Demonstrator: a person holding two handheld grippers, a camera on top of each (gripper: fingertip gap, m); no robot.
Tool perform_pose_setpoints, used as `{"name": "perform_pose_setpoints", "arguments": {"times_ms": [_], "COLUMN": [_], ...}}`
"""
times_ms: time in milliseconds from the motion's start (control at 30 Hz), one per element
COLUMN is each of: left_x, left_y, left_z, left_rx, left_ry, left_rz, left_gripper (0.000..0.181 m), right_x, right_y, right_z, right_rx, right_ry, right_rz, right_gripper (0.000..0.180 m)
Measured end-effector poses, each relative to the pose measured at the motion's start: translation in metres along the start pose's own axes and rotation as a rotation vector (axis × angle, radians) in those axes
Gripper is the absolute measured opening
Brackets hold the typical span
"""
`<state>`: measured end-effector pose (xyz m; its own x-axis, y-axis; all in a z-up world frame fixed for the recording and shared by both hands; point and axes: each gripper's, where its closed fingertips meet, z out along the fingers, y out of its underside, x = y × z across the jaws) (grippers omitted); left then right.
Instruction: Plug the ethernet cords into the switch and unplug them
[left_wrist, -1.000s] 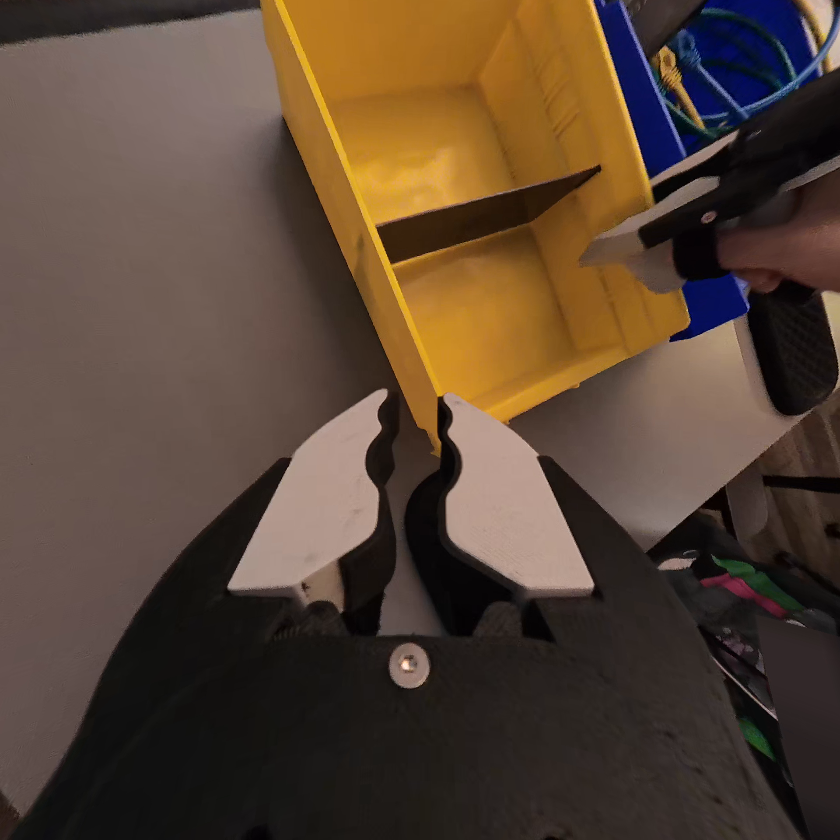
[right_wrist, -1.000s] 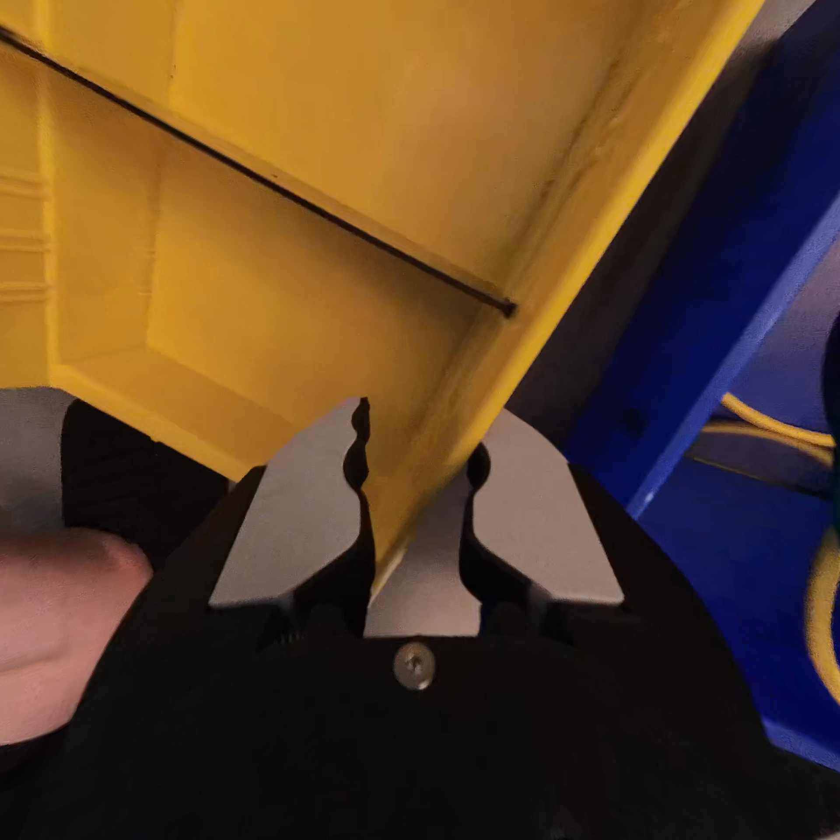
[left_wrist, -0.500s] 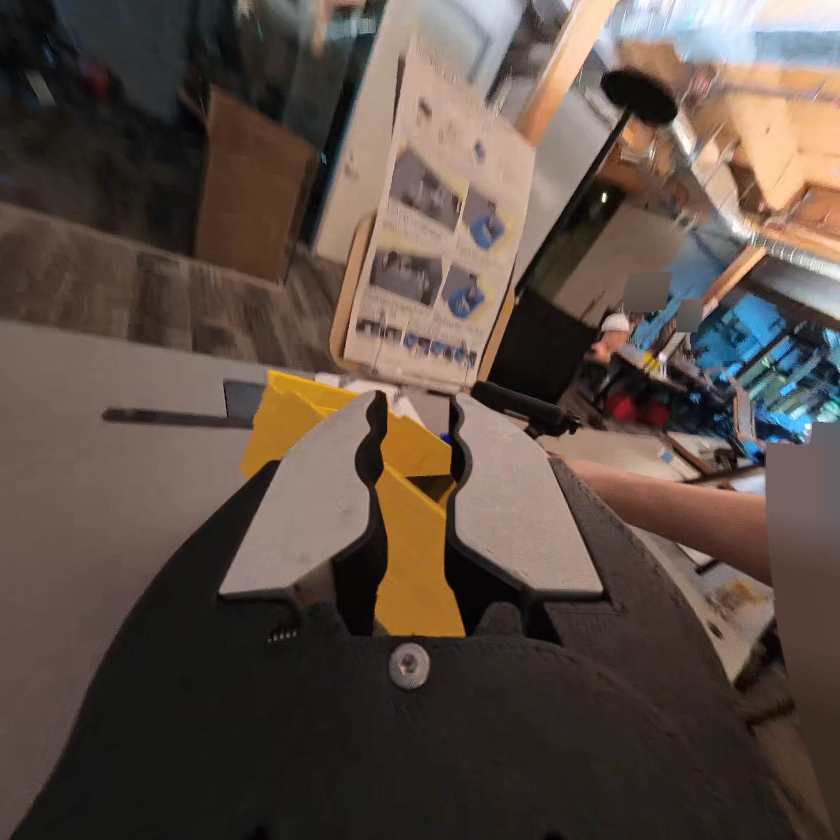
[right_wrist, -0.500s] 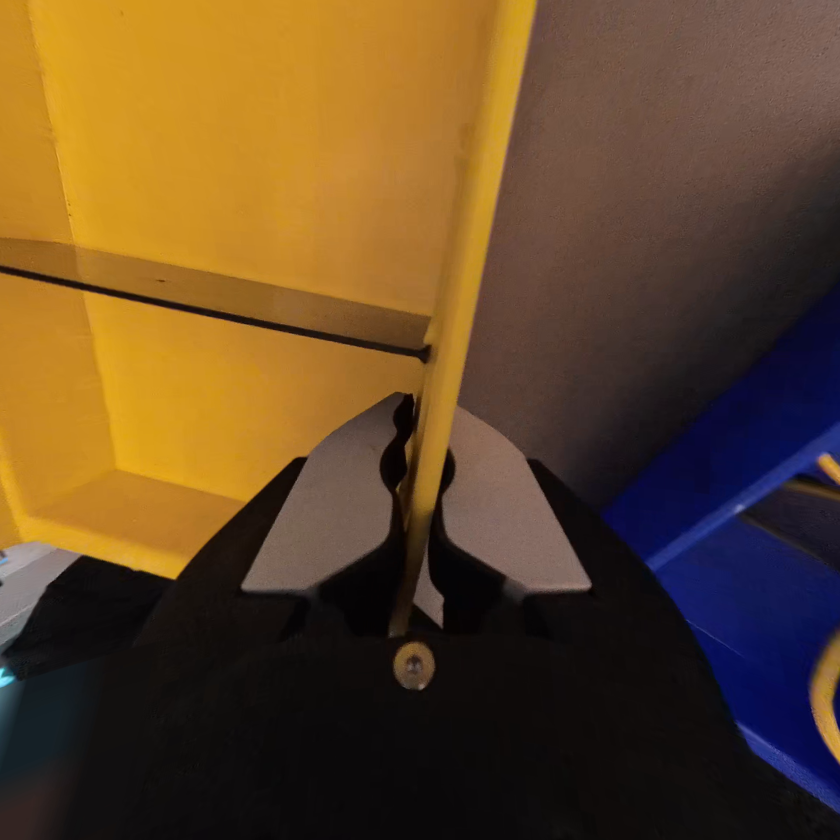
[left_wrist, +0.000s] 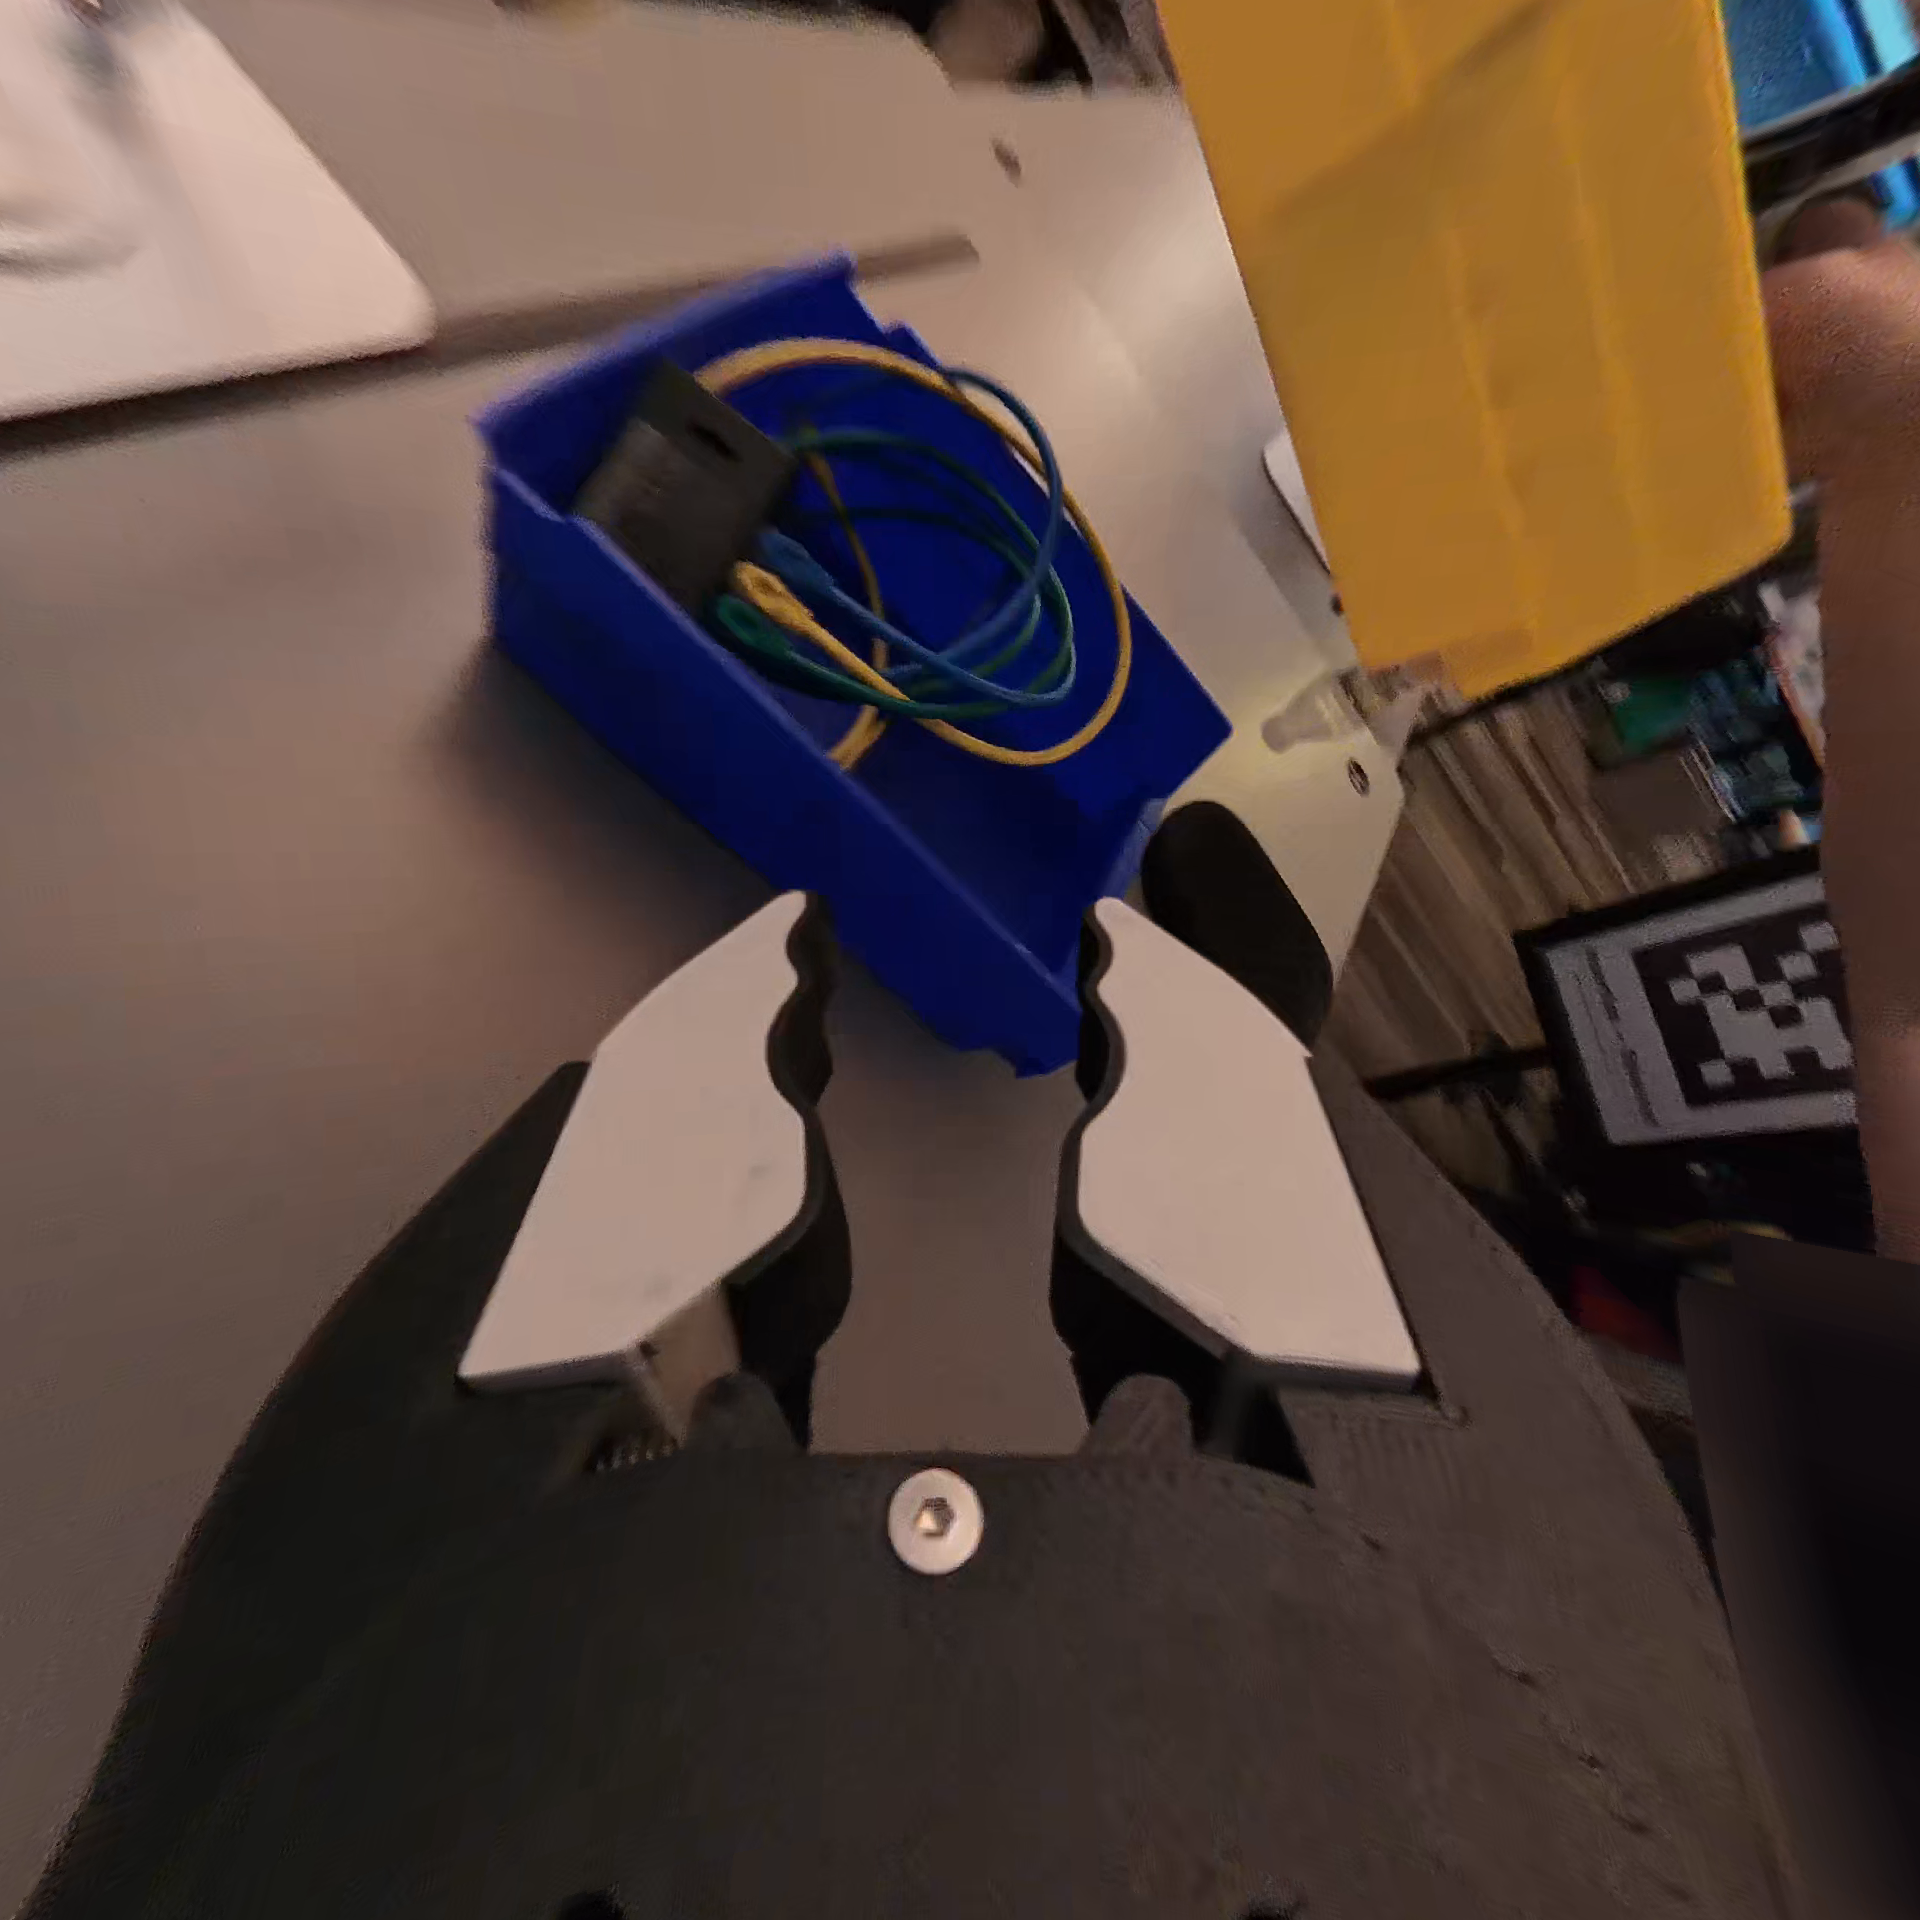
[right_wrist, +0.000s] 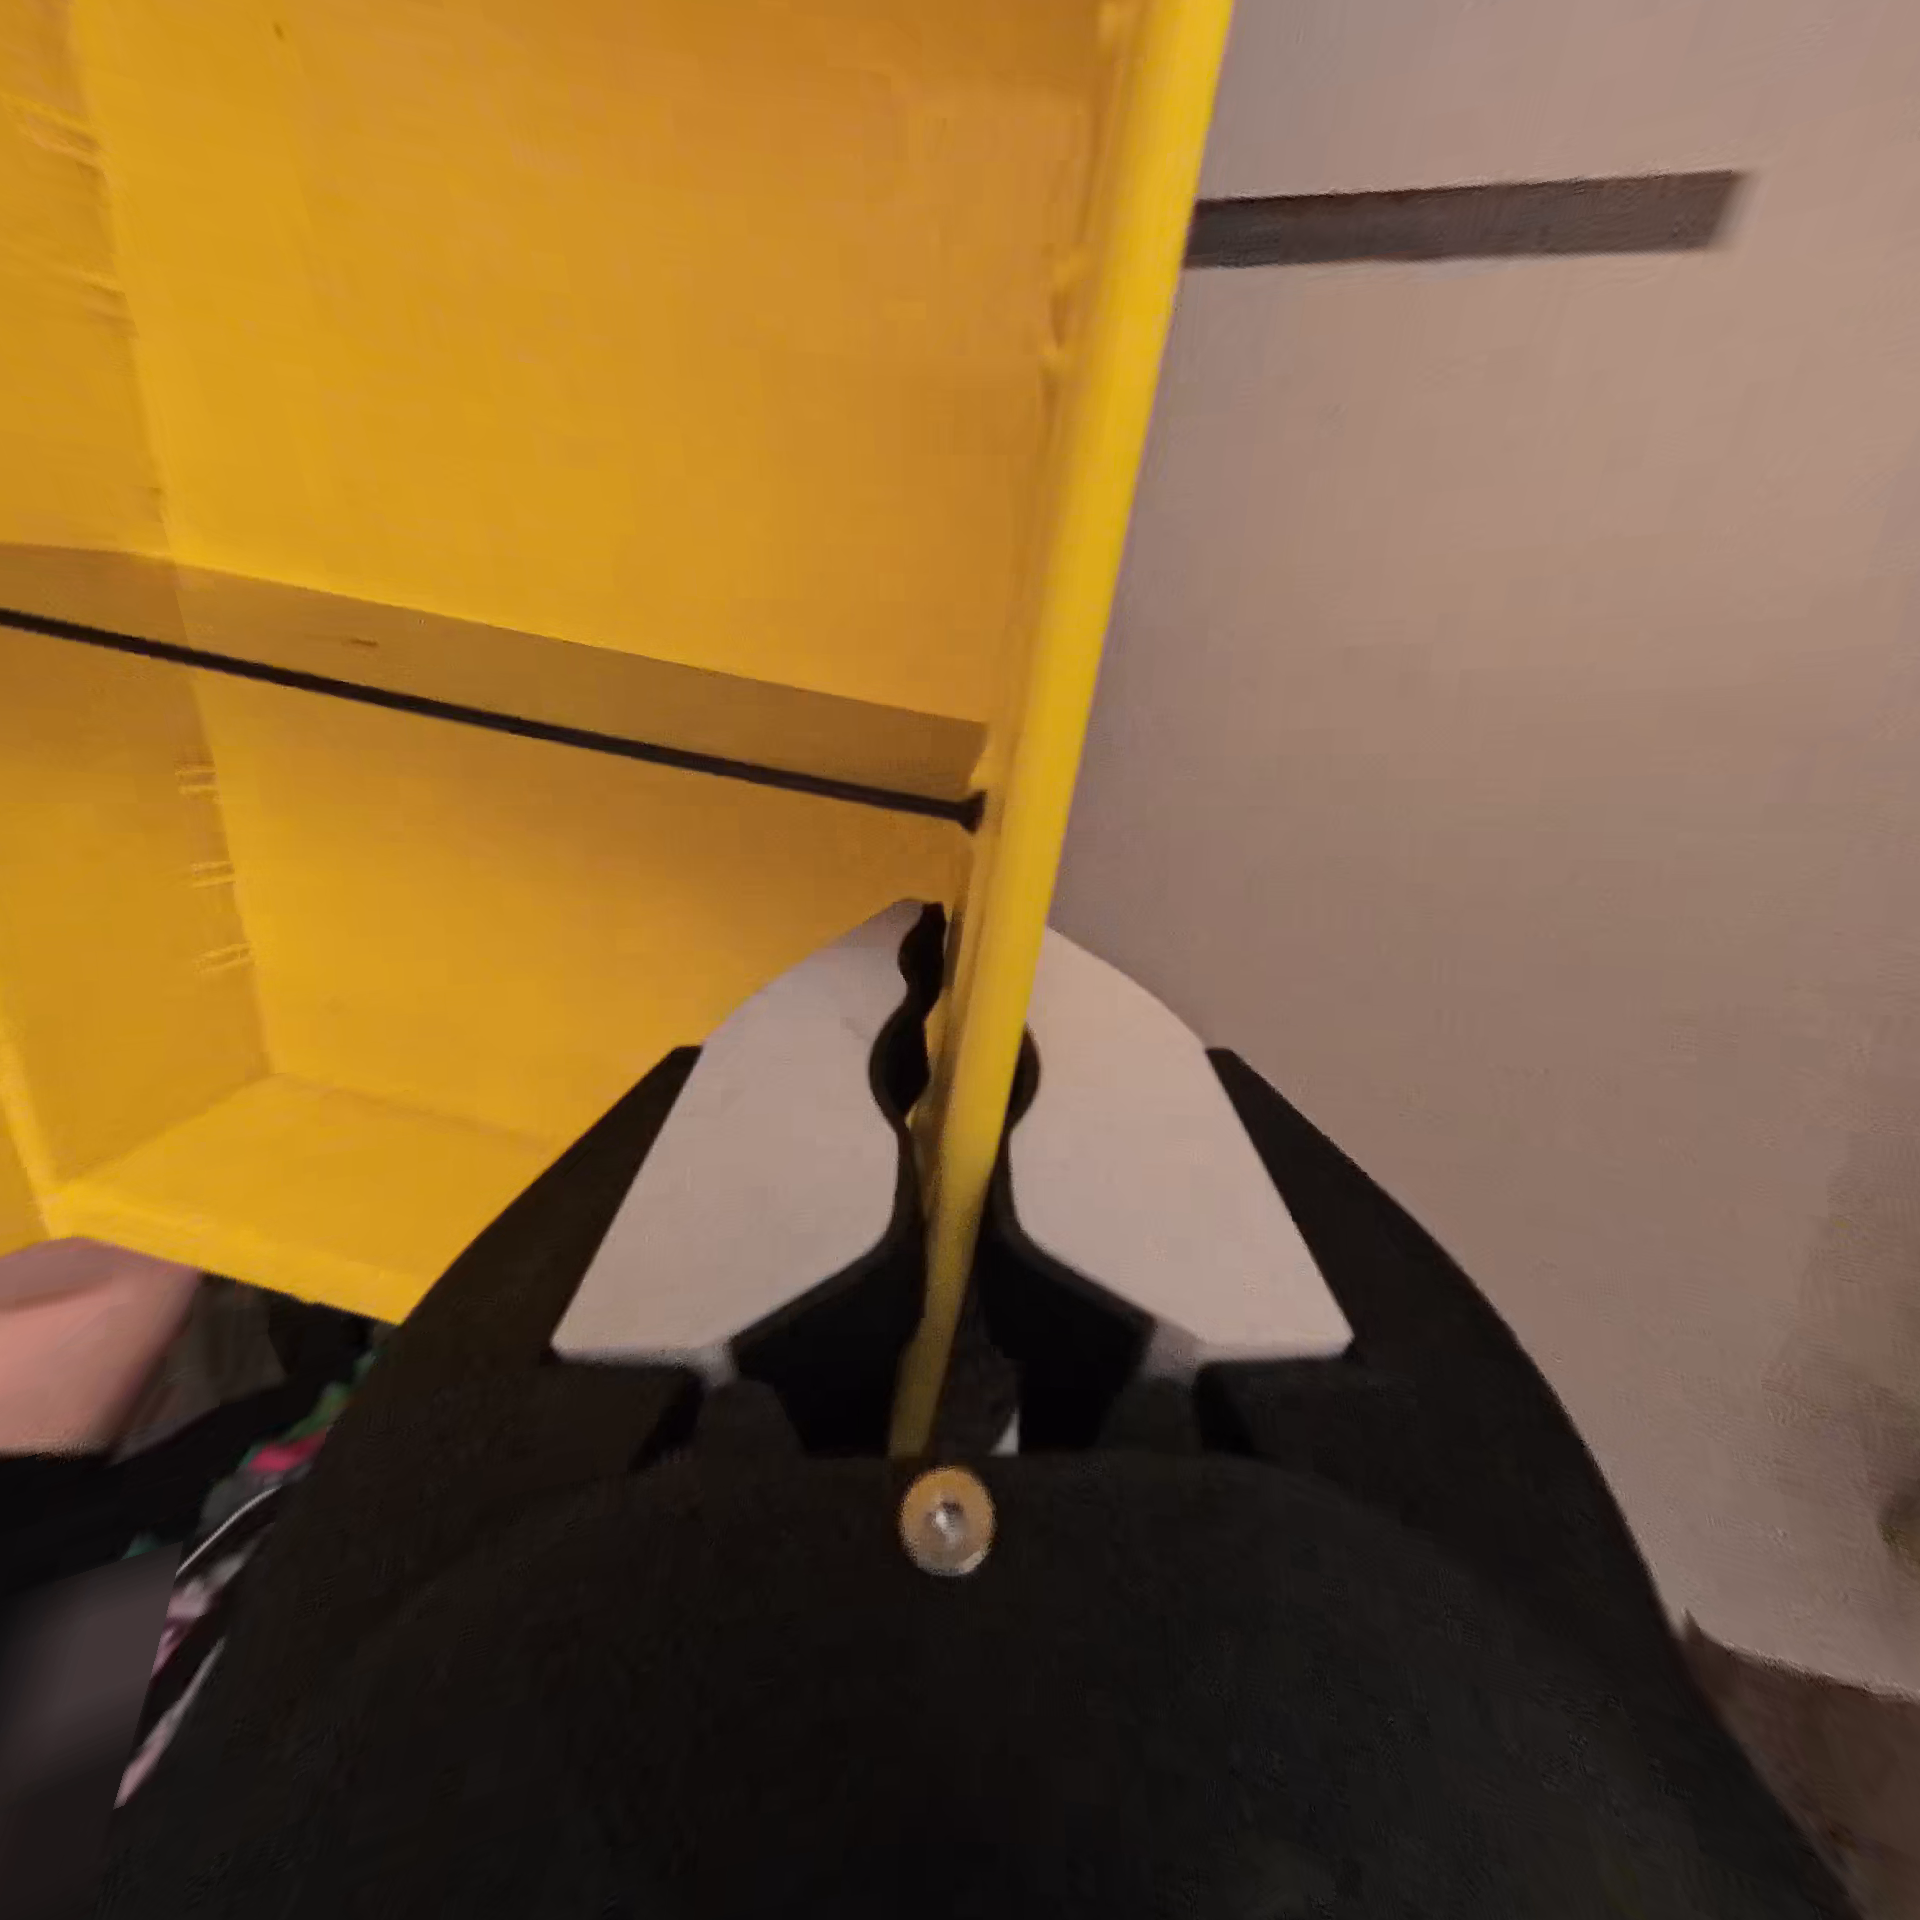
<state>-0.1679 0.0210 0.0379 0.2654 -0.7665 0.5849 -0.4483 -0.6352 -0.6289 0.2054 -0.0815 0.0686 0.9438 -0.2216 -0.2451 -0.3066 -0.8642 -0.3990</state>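
Observation:
A blue bin (left_wrist: 914, 894) sits on the grey table. It holds a black switch (left_wrist: 675, 478) and coiled yellow, blue and green ethernet cords (left_wrist: 966, 623). My left gripper (left_wrist: 945, 966) is open and empty, just short of the bin's near corner. My right gripper (right_wrist: 971, 966) is shut on the side wall of a yellow bin (right_wrist: 1081, 623) and holds it off the table. The yellow bin has a black divider (right_wrist: 499, 717) and looks empty. Its underside shows at the upper right of the left wrist view (left_wrist: 1496, 332).
The grey table (left_wrist: 260, 831) spreads to the left of the blue bin. A white sheet (left_wrist: 156, 260) lies at its far left. A dark strip (right_wrist: 1455, 218) marks the table. The table edge and floor clutter with a black-and-white marker board (left_wrist: 1704, 1029) are on the right. The left gripper's tips are roughly 40 cm from the right gripper's.
My left gripper let go of the yellow bin, opened and swung toward the blue bin. My right gripper closed on the yellow bin's wall and lifted it away from the blue bin.

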Motion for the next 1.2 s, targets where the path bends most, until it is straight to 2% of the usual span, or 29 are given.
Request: {"name": "perform_pose_setpoints", "arguments": {"times_ms": [67, 133, 233, 333, 400, 433, 500, 533, 567, 667, 767, 933, 1000, 1100, 1200], "left_x": [-0.001, -0.012, -0.035, -0.026, -0.032, -0.034, -0.031, -0.032, -0.035, -0.059, -0.096, -0.163, -0.184, -0.198, -0.223], "left_y": [0.005, 0.014, 0.035, 0.047, 0.058, 0.064, 0.067, 0.067, 0.066, 0.063, 0.058, 0.063, 0.072, 0.089, 0.099], "left_z": [0.049, 0.084, 0.115, 0.137, 0.148, 0.151, 0.15, 0.144, 0.137, 0.108, 0.067, -0.019, -0.054, -0.095, -0.136], "left_rx": [-0.086, -0.141, -0.242, -0.299, -0.352, -0.393, -0.421, -0.432, -0.44, -0.448, -0.403, -0.253, -0.188, -0.1, 0.023], "left_ry": [0.03, -0.012, -0.128, -0.058, -0.11, -0.124, -0.108, -0.111, -0.126, -0.192, -0.219, -0.305, -0.337, -0.281, -0.369], "left_rz": [-0.041, -0.064, -0.09, -0.097, -0.067, -0.048, -0.061, -0.047, -0.016, -0.03, -0.122, -0.283, -0.341, -0.453, -0.553], "left_gripper": [0.042, 0.041, 0.056, 0.058, 0.056, 0.064, 0.06, 0.045, 0.038, 0.025, 0.018, 0.014, 0.018, 0.019, 0.02], "right_x": [0.059, 0.106, 0.157, 0.18, 0.184, 0.18, 0.167, 0.161, 0.153, 0.123, 0.081, 0.045, 0.049, 0.066, 0.092], "right_y": [0.023, 0.055, 0.106, 0.148, 0.164, 0.163, 0.156, 0.153, 0.149, 0.135, 0.126, 0.114, 0.112, 0.11, 0.112], "right_z": [-0.003, 0.001, 0.018, 0.046, 0.066, 0.075, 0.092, 0.1, 0.108, 0.132, 0.152, 0.167, 0.167, 0.163, 0.155], "right_rx": [-0.012, -0.068, -0.165, -0.261, -0.309, -0.282, -0.251, -0.253, -0.256, -0.258, -0.279, -0.306, -0.315, -0.315, -0.304], "right_ry": [0.132, 0.212, 0.274, 0.283, 0.284, 0.24, 0.171, 0.164, 0.157, 0.141, 0.087, 0.07, 0.074, 0.099, 0.125], "right_rz": [0.076, 0.123, 0.16, 0.185, 0.186, 0.201, 0.231, 0.223, 0.22, 0.165, 0.113, 0.042, 0.066, 0.12, 0.202], "right_gripper": [0.006, 0.006, 0.007, 0.008, 0.008, 0.007, 0.007, 0.007, 0.007, 0.007, 0.007, 0.006, 0.006, 0.006, 0.007]}}
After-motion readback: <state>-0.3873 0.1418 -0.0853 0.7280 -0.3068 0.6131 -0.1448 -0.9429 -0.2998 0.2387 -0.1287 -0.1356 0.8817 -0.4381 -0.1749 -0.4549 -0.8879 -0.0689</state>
